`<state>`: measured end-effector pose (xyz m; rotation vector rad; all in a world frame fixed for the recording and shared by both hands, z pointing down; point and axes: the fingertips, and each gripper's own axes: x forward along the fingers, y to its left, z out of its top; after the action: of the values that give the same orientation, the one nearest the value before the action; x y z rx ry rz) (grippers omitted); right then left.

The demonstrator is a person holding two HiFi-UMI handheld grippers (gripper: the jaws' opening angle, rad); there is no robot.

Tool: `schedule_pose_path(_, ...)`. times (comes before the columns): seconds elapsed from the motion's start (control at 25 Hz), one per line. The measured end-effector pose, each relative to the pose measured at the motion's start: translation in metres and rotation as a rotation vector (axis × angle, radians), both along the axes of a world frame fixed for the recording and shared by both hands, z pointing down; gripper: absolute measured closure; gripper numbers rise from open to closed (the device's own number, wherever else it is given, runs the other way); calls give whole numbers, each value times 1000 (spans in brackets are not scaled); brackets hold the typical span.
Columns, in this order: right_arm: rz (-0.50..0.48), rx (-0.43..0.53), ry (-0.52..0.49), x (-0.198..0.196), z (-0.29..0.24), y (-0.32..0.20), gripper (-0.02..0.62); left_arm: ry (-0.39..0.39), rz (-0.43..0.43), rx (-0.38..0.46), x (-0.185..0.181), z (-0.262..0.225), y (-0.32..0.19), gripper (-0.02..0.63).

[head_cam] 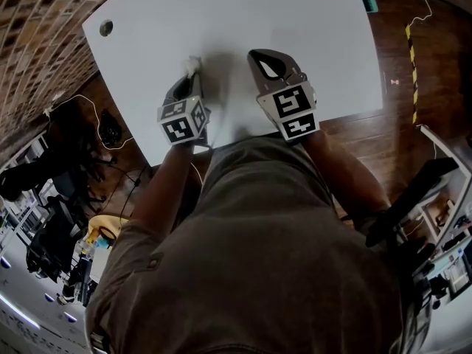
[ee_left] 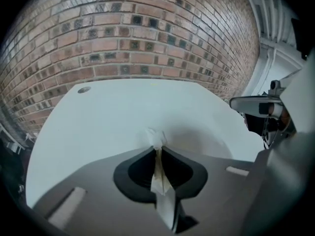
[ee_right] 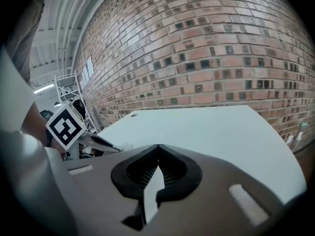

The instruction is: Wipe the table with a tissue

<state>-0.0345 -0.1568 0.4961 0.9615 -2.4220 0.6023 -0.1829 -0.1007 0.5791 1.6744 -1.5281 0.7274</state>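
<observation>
Tissue [ee_left: 156, 138] pinched in left tool [ee_left: 157, 150]; right tool [ee_right: 157, 147] closed, empty.

light: soft, even, from above | table [head_cam: 295, 21] bright, slight washout, faint soft shadows | head view edges dim | fisheye bend + black vignette, all views | near-lens parts sl. blurred
</observation>
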Motion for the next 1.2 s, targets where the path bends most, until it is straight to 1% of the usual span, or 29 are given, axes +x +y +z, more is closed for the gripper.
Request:
schedule_pose_path(0.4, -57, 1, 13, -32, 0, 12, 581, -31, -104, 10, -58, -1, 15, 577)
schedule_pose_path(0.56, -64, 2, 15, -37, -2, 14, 581, -39, -126, 12, -70, -2, 18, 577)
schedule_pose_path(0.76, -60, 4, 14, -37, -1, 14, 581, -43, -114, 8, -66, 0, 17, 577)
schedule_pose_path(0.96, -40, 4, 10, -24, -1, 8, 581, -43, -92, -1, -53, 1, 11, 577)
schedule_pose_path(1.2, -14, 6, 7, -8, -3, 5, 581, -32, -28, -9, -24, 0, 7, 577)
